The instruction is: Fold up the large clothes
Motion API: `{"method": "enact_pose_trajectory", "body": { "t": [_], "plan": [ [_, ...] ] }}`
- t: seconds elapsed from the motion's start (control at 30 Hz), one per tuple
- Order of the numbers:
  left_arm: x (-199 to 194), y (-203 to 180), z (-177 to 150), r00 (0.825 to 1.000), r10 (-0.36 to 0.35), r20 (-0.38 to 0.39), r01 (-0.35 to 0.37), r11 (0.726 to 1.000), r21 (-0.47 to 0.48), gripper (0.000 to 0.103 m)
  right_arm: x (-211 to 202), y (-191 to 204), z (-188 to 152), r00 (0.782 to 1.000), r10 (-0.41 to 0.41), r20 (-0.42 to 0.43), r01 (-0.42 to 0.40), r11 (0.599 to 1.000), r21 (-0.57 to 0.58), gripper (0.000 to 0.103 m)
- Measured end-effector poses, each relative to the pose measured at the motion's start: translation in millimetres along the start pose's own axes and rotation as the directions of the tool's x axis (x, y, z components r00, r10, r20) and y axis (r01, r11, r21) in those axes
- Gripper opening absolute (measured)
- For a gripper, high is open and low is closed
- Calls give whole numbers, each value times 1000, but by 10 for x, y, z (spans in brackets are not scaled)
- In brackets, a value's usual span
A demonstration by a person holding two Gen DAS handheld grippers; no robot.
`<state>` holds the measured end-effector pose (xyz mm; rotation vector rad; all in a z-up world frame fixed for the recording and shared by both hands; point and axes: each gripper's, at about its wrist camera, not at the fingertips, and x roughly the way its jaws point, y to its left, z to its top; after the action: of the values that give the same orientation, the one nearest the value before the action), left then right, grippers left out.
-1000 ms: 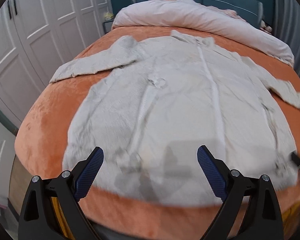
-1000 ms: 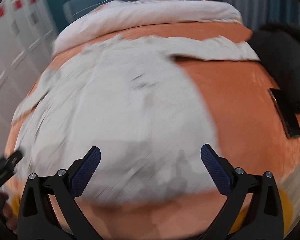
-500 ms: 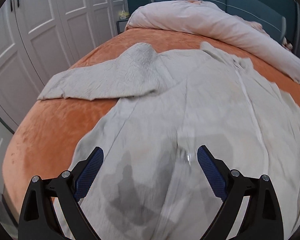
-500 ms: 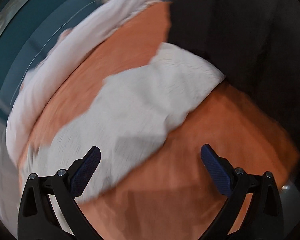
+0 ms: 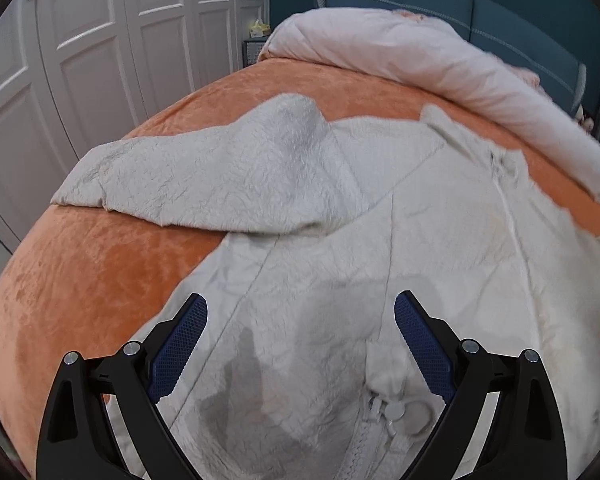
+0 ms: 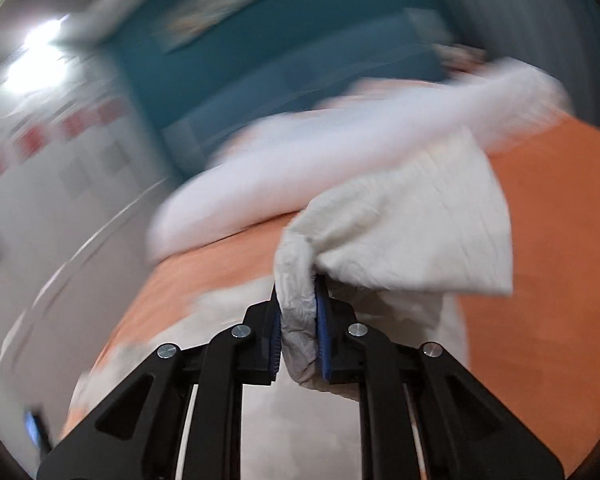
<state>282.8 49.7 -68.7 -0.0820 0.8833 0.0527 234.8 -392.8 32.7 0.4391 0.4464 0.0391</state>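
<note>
A large off-white jacket [image 5: 440, 248] lies spread flat on the orange bed cover [image 5: 84, 272], its left sleeve [image 5: 204, 176] stretched out to the left and its zip [image 5: 376, 420] near the bottom. My left gripper [image 5: 300, 328] is open and empty, hovering low over the jacket's front. My right gripper [image 6: 298, 312] is shut on the jacket's right sleeve [image 6: 412, 236], whose cuff end hangs lifted above the bed. The right wrist view is blurred.
A rolled pale pink duvet [image 5: 420, 56] lies across the head of the bed before a teal headboard [image 5: 480, 4]. White wardrobe doors [image 5: 80, 40] stand close on the left. The bed's left edge drops off near them.
My right gripper has closed on the right sleeve and lifted it, swinging fast. My left gripper has moved forward and lower over the jacket, still open.
</note>
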Motion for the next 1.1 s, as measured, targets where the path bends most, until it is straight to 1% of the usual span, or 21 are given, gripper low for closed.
{"method": "enact_pose_trajectory", "body": {
  "t": [0.03, 0.13, 0.2, 0.23, 0.3, 0.37, 0.4, 0.47, 0.5, 0.6, 0.63, 0.7, 0.77, 0.8, 0.83, 0.87, 0.9, 0.93, 0.97, 1.03, 1.1],
  "plan": [
    [-14, 18, 30, 1000, -13, 3, 13, 1000, -15, 93, 185, 414, -102, 997, 68, -45, -71, 995, -67, 14],
    [-51, 100, 112, 998, -57, 6, 57, 996, -64, 93, 694, 1129, -483, 971, 140, -196, -176, 968, -179, 19],
    [-39, 152, 149, 997, -79, -3, 78, 993, -88, 93, 1185, 1506, -1022, 928, 137, -345, -224, 948, -225, 34],
    [-30, 179, 160, 996, -93, -6, 92, 991, -100, 93, 1360, 1616, -1270, 904, 132, -407, -243, 941, -235, 49],
    [3, 240, 198, 991, -136, -14, 133, 982, -131, 93, 1433, 1756, -1542, 885, 123, -449, -264, 927, -267, 50],
    [54, 281, 240, 983, -184, -21, 178, 970, -163, 93, 1224, 1834, -1626, 885, 140, -444, -286, 915, -283, 51],
    [95, 285, 272, 977, -211, -23, 203, 962, -183, 93, 1080, 1802, -1649, 895, 145, -423, -283, 915, -286, 52],
    [195, 239, 330, 967, -254, -34, 242, 947, -211, 93, 701, 1568, -1454, 936, 140, -322, -232, 934, -271, 57],
    [259, 200, 353, 961, -273, -44, 258, 941, -219, 93, 662, 1474, -1409, 947, 121, -298, -201, 946, -254, 57],
    [578, 20, 394, 935, -339, -102, 304, 917, -257, 93, 428, 765, -1027, 973, 1, -231, -34, 990, -136, 59],
    [693, -44, 400, 923, -364, -125, 320, 906, -276, 93, 407, 445, -901, 973, -86, -213, 68, 994, -89, 60],
    [828, -140, 415, 904, -400, -154, 342, 890, -302, 89, 411, -5, -789, 962, -180, -204, 181, 983, -14, 65],
    [887, -281, 449, 896, -420, -146, 368, 885, -286, 72, 526, -341, -716, 949, -217, -229, 237, 969, 64, 69],
    [908, -362, 479, 890, -431, -151, 384, 885, -262, 53, 640, -507, -694, 940, -219, -263, 256, 960, 114, 69],
    [925, -408, 506, 884, -440, -158, 396, 884, -247, 40, 715, -594, -719, 933, -220, -286, 268, 953, 139, 69],
    [942, -471, 551, 883, -440, -164, 402, 889, -222, 33, 843, -681, -749, 924, -219, -314, 278, 948, 156, 57],
    [936, -511, 604, 885, -438, -158, 405, 892, -199, 17, 909, -688, -816, 918, -215, -333, 278, 948, 155, 47],
    [920, -513, 655, 885, -439, -154, 412, 893, -180, 8, 943, -710, -805, 911, -218, -349, 284, 947, 151, 28],
    [865, -516, 751, 887, -443, -132, 423, 893, -154, 7, 933, -694, -760, 925, -198, -325, 262, 951, 166, 18],
    [741, -491, 901, 887, -456, -76, 445, 886, -125, 6, 676, -640, -657, 961, -139, -241, 186, 965, 186, 12],
    [621, -478, 988, 898, -440, -20, 437, 896, -75, 6, 514, -543, -581, 977, -122, -175, 151, 975, 163, 12]
  ]
}}
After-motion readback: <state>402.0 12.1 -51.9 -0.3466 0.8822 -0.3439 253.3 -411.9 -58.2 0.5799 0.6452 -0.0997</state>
